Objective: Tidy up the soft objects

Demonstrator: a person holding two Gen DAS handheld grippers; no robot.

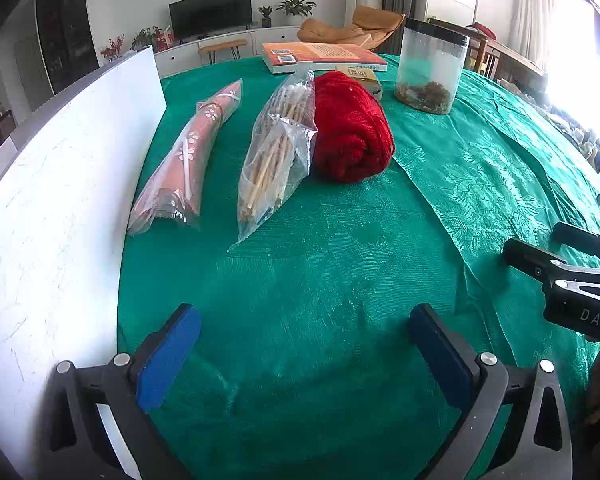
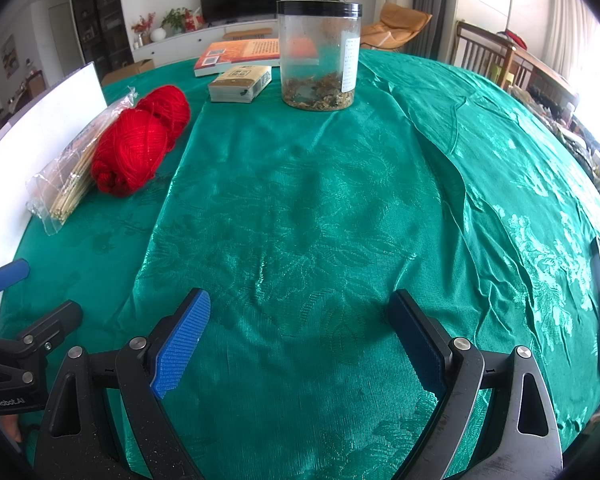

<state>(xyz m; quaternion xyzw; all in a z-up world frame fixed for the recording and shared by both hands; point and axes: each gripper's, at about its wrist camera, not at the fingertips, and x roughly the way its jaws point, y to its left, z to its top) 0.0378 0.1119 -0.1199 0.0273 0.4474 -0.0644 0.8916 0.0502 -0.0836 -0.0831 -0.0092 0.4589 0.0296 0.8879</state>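
A red yarn skein [image 1: 350,128] [image 2: 138,142] lies on the green tablecloth [image 1: 320,280] [image 2: 300,208], touching a clear bag of wooden sticks [image 1: 278,148] [image 2: 70,172] on its left. Further left lies a pink bagged roll with paw prints [image 1: 192,152]. My left gripper [image 1: 304,324] hovers open over bare cloth, well short of these items. My right gripper [image 2: 300,312] is also open over the cloth, with nothing between its fingers. Each gripper shows at the edge of the other's view: the right gripper [image 1: 572,264] and the left gripper [image 2: 16,312].
A white board [image 1: 60,208] [image 2: 48,120] stands along the left edge of the table. At the far side stand a clear jar with a black lid [image 1: 430,68] [image 2: 319,56], a small box [image 2: 240,84] and a book [image 1: 320,56] [image 2: 236,54].
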